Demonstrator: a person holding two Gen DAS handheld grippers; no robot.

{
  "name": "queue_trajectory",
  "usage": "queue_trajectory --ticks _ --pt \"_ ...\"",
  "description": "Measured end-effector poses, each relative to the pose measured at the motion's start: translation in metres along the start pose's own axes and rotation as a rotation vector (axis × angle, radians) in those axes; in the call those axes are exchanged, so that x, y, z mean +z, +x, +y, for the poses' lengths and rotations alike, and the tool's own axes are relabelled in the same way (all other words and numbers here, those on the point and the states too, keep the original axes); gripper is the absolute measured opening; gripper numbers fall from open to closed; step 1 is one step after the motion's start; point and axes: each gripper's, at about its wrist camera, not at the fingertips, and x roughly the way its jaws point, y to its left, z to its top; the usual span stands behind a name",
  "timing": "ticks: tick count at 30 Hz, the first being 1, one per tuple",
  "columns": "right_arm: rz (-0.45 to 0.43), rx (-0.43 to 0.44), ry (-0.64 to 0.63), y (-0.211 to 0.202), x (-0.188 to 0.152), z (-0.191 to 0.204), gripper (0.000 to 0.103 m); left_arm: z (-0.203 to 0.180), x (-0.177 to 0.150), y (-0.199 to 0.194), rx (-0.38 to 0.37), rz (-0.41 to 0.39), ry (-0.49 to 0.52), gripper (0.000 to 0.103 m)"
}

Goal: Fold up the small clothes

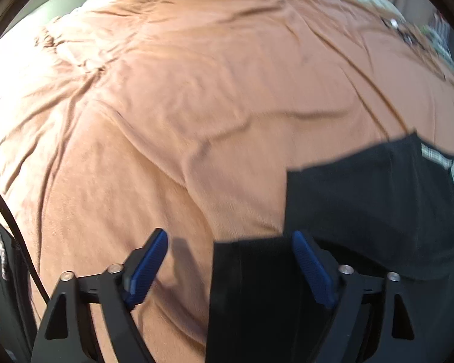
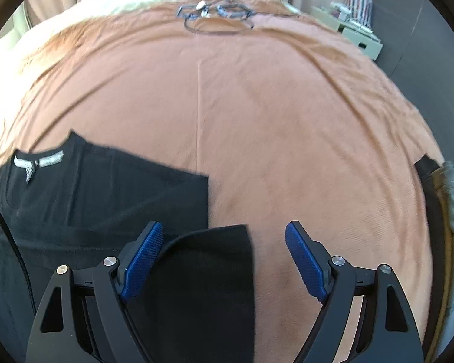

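Garment: a black T-shirt (image 2: pixel 100 187) lies spread on the bed, near its front edge, with its neck label (image 2: pixel 36 163) facing up.
Sleeve: 1 black sleeve (image 2: pixel 208 272) reaches out below the right gripper (image 2: pixel 224 260), whose blue fingers (image 2: pixel 142 263) stand spread, pinching nothing.
Left side: the left gripper (image 1: pixel 230 266) hangs over the shirt's other edge (image 1: pixel 257 287), fingers (image 1: pixel 314 272) spread and apart from the cloth.
Bed: an orange cover (image 2: pixel 257 115), creased, carries the shirt.
Far edge: tangled dark cables (image 2: pixel 218 15) lie there.
Beyond: a pale cabinet (image 2: pixel 357 33) stands beside the bed's far right corner.
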Motion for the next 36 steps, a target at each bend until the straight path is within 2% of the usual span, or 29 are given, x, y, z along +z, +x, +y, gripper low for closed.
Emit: queue_trajectory --ticks 1,4,6,9,11,12,14,16,18,20,21,22,23,24,25,26,28,36 --pt "-0.010 0.017 0.005 -0.004 -0.001 -0.002 0.081 0.003 0.002 -0.005 -0.011 -0.009 -0.014 0.075" --pt "-0.015 0.084 0.012 -0.019 -0.010 -0.012 0.081 0.006 -0.003 -0.023 -0.076 -0.056 -0.043 0.074" --pt "-0.017 0.105 0.013 -0.027 -0.018 -0.021 0.081 0.010 -0.008 -0.034 -0.088 -0.071 -0.032 0.072" --pt "0.002 0.140 0.007 -0.031 -0.024 -0.036 0.081 0.012 -0.015 -0.040 -0.108 -0.066 -0.016 0.068" --pt "0.033 0.158 -0.009 -0.027 -0.022 -0.043 0.081 0.023 -0.020 -0.039 -0.117 -0.043 -0.009 0.060" --pt "0.052 0.174 -0.011 -0.021 -0.025 -0.045 0.078 0.026 -0.022 -0.037 -0.122 -0.031 -0.008 0.058" --pt "0.086 0.198 -0.005 -0.009 -0.028 -0.049 0.064 0.024 -0.023 -0.028 -0.136 -0.002 -0.010 0.050" --pt "0.105 0.223 0.009 0.005 -0.027 -0.054 0.061 0.024 -0.027 -0.022 -0.144 0.025 -0.017 0.045" --pt "0.112 0.266 0.020 0.022 -0.016 -0.057 0.058 0.026 -0.031 -0.016 -0.150 0.041 -0.028 0.043" --pt "0.120 0.290 0.034 0.037 -0.011 -0.061 0.043 0.028 -0.031 -0.009 -0.160 0.052 -0.039 0.043" --pt "0.118 0.302 0.038 0.039 -0.011 -0.063 0.039 0.028 -0.031 -0.005 -0.165 0.057 -0.045 0.043" --pt "0.113 0.316 0.042 0.041 -0.008 -0.062 0.028 0.028 -0.031 -0.003 -0.173 0.059 -0.048 0.040" --pt "0.105 0.342 0.047 0.044 -0.005 -0.063 0.020 0.028 -0.031 -0.002 -0.186 0.056 -0.051 0.035" --pt "0.099 0.356 0.055 0.041 -0.001 -0.066 0.007 0.027 -0.031 -0.001 -0.201 0.053 -0.054 0.030" --pt "0.088 0.360 0.065 0.039 0.000 -0.069 0.003 0.026 -0.032 -0.002 -0.224 0.052 -0.057 0.017" --pt "0.070 0.360 0.073 0.034 -0.001 -0.072 0.002 0.024 -0.032 -0.004 -0.233 0.048 -0.055 0.009" --pt "0.035 0.368 0.073 0.021 -0.005 -0.074 0.002 0.020 -0.033 -0.013 -0.194 0.022 -0.027 0.004" --pt "-0.081 0.363 0.064 -0.032 -0.021 -0.076 0.001 0.032 -0.031 -0.062 -0.225 -0.070 -0.053 0.003"
